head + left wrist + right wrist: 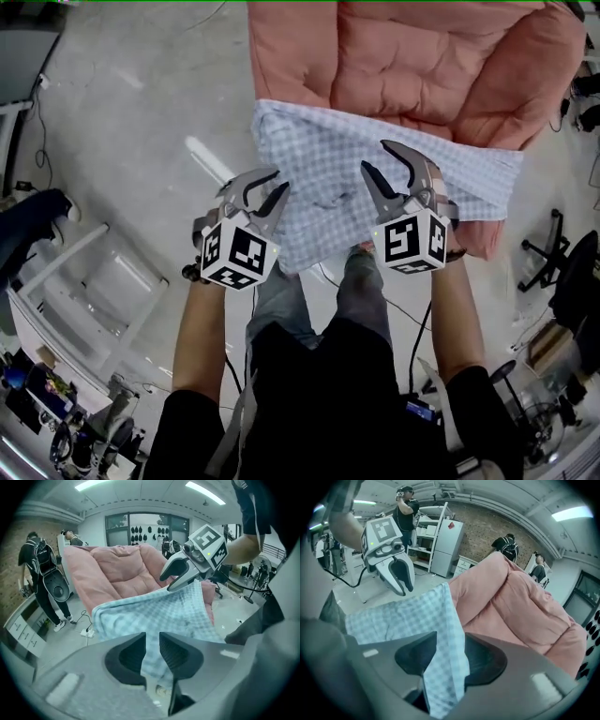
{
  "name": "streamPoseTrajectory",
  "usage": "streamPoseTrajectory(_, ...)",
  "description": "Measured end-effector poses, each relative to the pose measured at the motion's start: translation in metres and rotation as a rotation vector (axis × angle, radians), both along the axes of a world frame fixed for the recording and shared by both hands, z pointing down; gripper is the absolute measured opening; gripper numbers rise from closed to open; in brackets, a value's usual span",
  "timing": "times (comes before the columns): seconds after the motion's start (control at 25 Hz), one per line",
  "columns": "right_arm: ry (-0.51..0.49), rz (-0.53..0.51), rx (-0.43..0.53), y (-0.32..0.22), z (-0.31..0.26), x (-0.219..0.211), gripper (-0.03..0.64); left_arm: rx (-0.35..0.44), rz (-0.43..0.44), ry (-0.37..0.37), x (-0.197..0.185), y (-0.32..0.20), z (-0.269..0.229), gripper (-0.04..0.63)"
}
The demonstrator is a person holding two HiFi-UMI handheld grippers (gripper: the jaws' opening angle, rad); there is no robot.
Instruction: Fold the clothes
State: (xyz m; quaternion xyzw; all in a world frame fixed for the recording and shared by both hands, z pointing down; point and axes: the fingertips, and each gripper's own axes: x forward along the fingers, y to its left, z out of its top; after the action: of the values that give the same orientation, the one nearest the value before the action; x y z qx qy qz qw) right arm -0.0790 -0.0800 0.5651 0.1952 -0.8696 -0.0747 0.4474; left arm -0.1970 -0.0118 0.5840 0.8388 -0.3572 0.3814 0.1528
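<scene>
Head view shows a blue-and-white checked garment (319, 159) laid across the front edge of a pink padded armchair (422, 66), its near hem drooping over that edge toward the person's legs. The left gripper (279, 180) hovers at the garment's near left corner, jaws parted only narrowly and pressing on nothing; the left gripper view shows the fabric beyond the slim gap. The right gripper (375, 155) hangs over the near hem further right, jaws spread wider. In the right gripper view a strip of the check lines up with the gap, but the pads do not appear to bear on it.

By its look the fabric is thin, light and limp. It should sag, wrinkle and fold readily, with no risk of breakage, though a shallow pinch could slide off. The surest hold is likely at the two near corners or along the hem, taken by both grippers together so the layer lifts flat.
</scene>
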Motion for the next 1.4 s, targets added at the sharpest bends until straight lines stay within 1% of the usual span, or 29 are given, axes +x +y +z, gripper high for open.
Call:
streamPoseTrajectory(0.2,-0.003,-0.010,-0.010,0.016,-0.013,0.083,0.183,-0.001,-0.029,0.004,0.078,0.009,-0.016,0.098)
streamPoseTrajectory(0.36,-0.002,-0.001,-0.007,0.026,-0.025,0.140,0.179,0.014,-0.052,-0.003,0.116,0.014,-0.039,0.098)
streamPoseTrajectory(0.48,0.010,0.006,-0.035,0.048,-0.037,0.184,0.178,0.006,-0.070,-0.005,0.141,0.032,-0.061,0.098)
streamPoseTrajectory(0.64,0.020,-0.007,-0.023,0.066,-0.072,0.217,0.167,0.024,-0.081,-0.017,0.174,0.046,-0.099,0.094)
streamPoseTrajectory(0.72,0.000,0.002,-0.024,0.073,-0.095,0.229,0.163,0.027,-0.077,-0.001,0.198,0.050,-0.116,0.094)
streamPoseTrajectory(0.8,-0.013,0.019,-0.036,0.082,-0.110,0.244,0.152,0.020,-0.057,0.027,0.225,0.052,-0.130,0.094)
streamPoseTrajectory(0.88,-0.004,0.041,-0.048,0.090,-0.116,0.260,0.150,0.010,-0.015,0.045,0.249,0.054,-0.138,0.094)
streamPoseTrajectory(1.04,0.029,0.117,-0.073,0.100,-0.120,0.289,0.146,-0.003,0.074,0.083,0.284,0.060,-0.150,0.091)
streamPoseTrajectory(1.2,0.052,0.211,-0.087,0.102,-0.130,0.308,0.140,-0.024,0.161,0.091,0.299,0.061,-0.152,0.091)
streamPoseTrajectory(1.4,0.076,0.298,-0.065,0.098,-0.153,0.334,0.133,0.000,0.223,0.118,0.314,0.052,-0.172,0.087)
